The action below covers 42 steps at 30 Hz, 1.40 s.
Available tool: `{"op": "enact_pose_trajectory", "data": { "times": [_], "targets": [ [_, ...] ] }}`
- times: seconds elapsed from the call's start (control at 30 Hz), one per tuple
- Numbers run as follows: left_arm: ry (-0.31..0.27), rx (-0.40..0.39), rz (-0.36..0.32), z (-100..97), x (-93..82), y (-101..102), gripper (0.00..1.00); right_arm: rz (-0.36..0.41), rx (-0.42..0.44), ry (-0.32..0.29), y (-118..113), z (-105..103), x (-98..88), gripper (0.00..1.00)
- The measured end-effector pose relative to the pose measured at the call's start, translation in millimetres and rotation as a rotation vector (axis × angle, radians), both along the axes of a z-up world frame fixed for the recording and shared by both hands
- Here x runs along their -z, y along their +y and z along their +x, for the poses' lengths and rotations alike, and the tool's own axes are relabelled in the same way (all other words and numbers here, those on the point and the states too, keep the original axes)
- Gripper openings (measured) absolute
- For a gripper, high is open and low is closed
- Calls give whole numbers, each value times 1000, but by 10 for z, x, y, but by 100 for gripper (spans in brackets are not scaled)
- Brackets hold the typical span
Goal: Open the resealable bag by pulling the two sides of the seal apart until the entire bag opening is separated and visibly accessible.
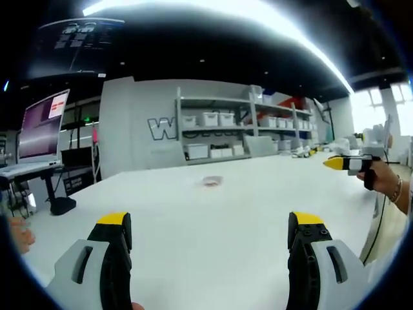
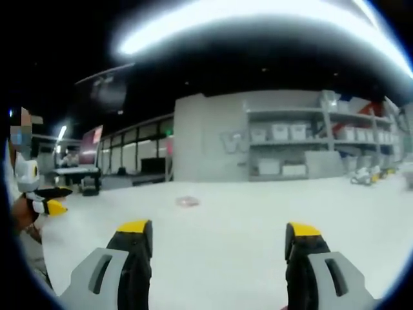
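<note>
A small clear resealable bag [image 1: 211,182] with something reddish inside lies flat on the white table [image 1: 193,219], well ahead of both grippers; it is also the small bag [image 2: 188,201] in the right gripper view. My left gripper [image 1: 210,226] is open above the near table, its yellow-tipped jaws wide apart and empty. My right gripper [image 2: 219,236] is open too, with nothing between its jaws. At the far right of the left gripper view the right gripper [image 1: 345,163] shows in a person's hand. The left gripper [image 2: 46,205] appears at the left edge of the right gripper view.
Shelves [image 1: 239,126] with white bins stand behind the table against a grey wall. A monitor [image 1: 42,126] on a stand sits at the left, beyond the table's edge. A cable [image 1: 377,219] hangs by the person's wrist at the right.
</note>
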<state>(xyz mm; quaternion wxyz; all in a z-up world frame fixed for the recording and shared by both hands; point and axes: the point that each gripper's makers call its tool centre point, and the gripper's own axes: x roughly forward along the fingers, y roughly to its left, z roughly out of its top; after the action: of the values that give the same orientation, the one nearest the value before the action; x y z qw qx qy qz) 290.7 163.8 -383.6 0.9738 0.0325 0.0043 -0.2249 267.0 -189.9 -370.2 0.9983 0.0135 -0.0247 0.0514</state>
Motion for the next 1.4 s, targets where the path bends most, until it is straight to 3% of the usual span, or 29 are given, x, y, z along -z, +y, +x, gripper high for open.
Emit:
{"op": "enact_pose_trajectory", "data": {
  "times": [0.37,1.4],
  "targets": [
    [-17,-15,-17,48,34,74,100,-23,40,-39,-81,-13,-29,85],
    [-21,-3,-34,87,21,83,100,-30,50,-33,-36,-97,-77,85]
  ]
}}
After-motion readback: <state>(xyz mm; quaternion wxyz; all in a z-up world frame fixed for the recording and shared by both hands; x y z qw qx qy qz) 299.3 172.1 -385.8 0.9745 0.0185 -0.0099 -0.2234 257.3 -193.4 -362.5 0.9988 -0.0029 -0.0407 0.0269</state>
